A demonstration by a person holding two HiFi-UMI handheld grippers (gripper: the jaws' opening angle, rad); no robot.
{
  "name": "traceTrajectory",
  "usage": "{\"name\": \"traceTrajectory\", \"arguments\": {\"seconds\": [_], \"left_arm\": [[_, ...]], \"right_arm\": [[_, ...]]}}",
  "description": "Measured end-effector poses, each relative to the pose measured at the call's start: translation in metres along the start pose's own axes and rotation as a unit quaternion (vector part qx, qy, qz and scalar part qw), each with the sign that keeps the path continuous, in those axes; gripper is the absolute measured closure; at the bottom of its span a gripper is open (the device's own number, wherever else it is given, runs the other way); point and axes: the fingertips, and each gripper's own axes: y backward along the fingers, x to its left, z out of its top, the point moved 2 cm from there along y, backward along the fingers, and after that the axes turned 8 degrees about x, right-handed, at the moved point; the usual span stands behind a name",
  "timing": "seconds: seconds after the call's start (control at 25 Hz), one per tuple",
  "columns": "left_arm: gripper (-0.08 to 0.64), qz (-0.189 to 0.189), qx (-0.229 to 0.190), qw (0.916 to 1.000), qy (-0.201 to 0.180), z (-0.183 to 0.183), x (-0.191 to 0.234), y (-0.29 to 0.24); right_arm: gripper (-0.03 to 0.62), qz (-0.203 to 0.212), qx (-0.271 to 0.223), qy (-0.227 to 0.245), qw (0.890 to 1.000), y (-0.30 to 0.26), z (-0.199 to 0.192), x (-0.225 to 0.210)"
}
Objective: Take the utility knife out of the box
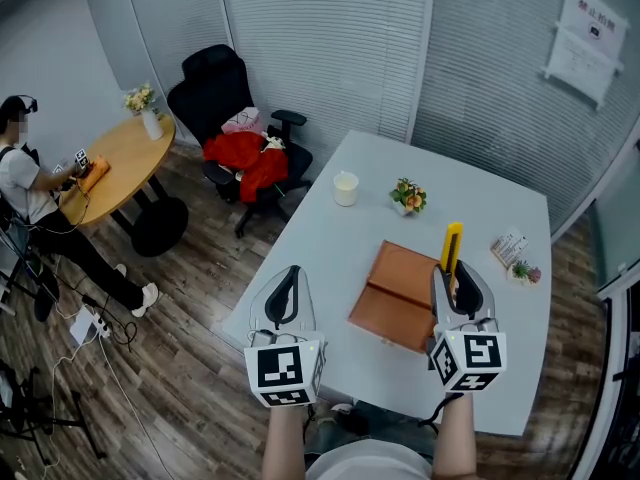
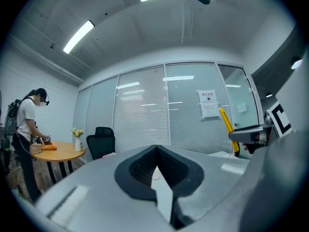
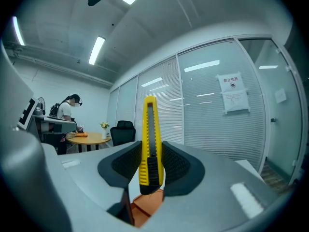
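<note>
The right gripper (image 1: pixel 452 280) has its jaws closed partway on the handle of the yellow utility knife (image 1: pixel 452 245). It holds the knife upright, lifted clear over the right edge of the open brown box (image 1: pixel 395 293). The box lies flat on the white bench (image 1: pixel 320 238). Left of the box, the left gripper (image 1: pixel 284 298) hovers with its jaws together and empty. Beyond the box stand a white cup (image 1: pixel 346 188) and a small potted plant (image 1: pixel 408 197).

Head view looks down; gripper views level, sharing the chair (image 2: pixel 103 138).
</note>
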Motion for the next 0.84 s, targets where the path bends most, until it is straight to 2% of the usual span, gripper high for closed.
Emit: {"name": "traceTrajectory", "arguments": {"seconds": [0.84], "left_arm": [[0.560,-0.005,0.001,1.0000,0.001,-0.0012,-0.0052,-0.0030]], "right_arm": [[0.433,-0.001,0.006,-0.005,1.000,0.0008,-0.0043,-0.0038]]}}
